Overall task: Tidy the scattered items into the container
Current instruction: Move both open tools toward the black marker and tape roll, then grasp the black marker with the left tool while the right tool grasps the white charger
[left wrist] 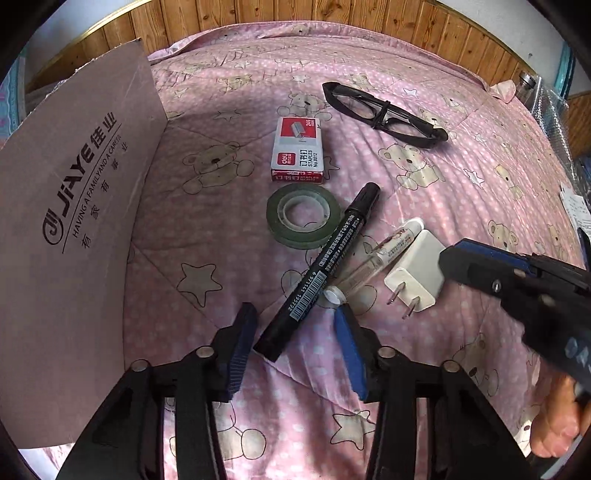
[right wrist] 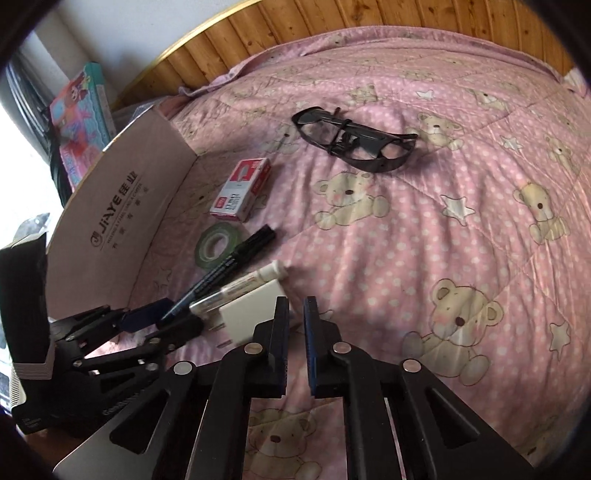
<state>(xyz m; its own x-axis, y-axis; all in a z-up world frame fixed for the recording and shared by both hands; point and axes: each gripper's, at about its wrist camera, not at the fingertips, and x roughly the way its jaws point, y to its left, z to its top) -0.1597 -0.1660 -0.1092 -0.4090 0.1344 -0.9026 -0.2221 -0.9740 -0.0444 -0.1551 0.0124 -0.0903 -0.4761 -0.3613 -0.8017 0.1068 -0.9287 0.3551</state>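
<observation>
**Marker lined up for pickup**

The left gripper point(left wrist: 295, 332) has its jaws wide astride the black marker's point(left wrist: 325, 266) tail on the bed beside the cardboard box point(left wrist: 74, 221). Light, stiff and smooth, it should be gripped mid-barrel. The right gripper point(right wrist: 295, 332) hovers, jaws narrow and empty.

Pink bear-print quilt point(left wrist: 461, 192); wooden headboard point(left wrist: 295, 11); colourful box point(right wrist: 79, 110) beside the bed.
</observation>
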